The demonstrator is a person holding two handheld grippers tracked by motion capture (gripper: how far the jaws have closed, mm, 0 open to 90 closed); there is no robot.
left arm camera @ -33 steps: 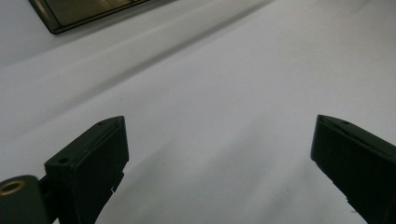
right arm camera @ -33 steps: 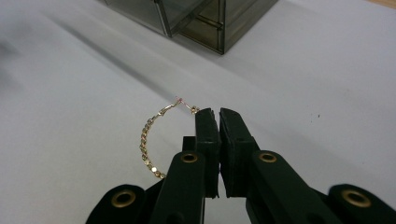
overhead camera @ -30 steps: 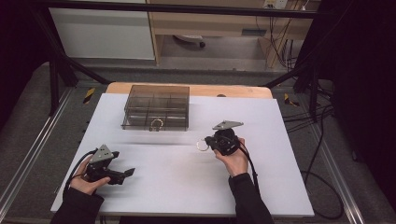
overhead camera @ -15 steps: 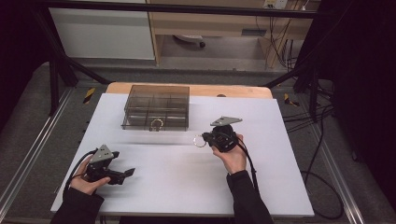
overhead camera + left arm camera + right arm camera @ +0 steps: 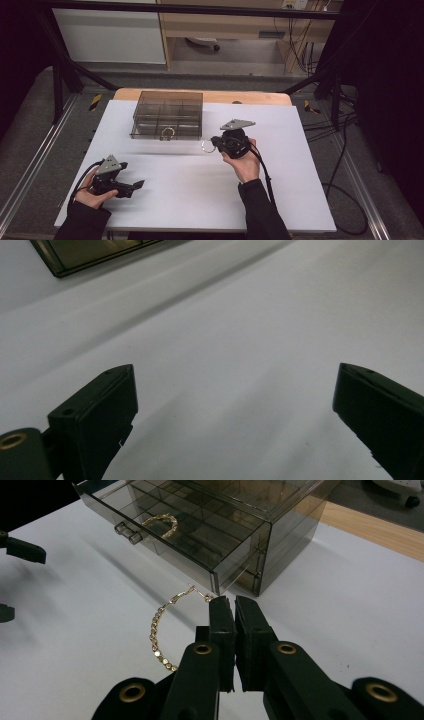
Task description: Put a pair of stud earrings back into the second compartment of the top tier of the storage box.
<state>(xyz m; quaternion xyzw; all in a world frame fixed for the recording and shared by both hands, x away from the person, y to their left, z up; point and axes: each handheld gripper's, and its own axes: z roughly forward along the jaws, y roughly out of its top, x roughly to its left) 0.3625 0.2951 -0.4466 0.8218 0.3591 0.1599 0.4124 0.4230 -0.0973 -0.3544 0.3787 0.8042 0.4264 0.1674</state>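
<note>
The gold hoop earring (image 5: 162,630) hangs pinched in the right gripper (image 5: 231,605), jaws clenched on its clasp end, just off the front right corner of the smoky drawer box (image 5: 210,525) near the counter's (image 5: 200,195) far edge. A second hoop (image 5: 162,522) lies in the box's open drawer: two earrings, one box. The left gripper (image 5: 135,186) rests released near the near left corner, with wide bare counter between the grippers.

High view overhead, claw views close, sharing organizer box (image 5: 167,115)
</note>
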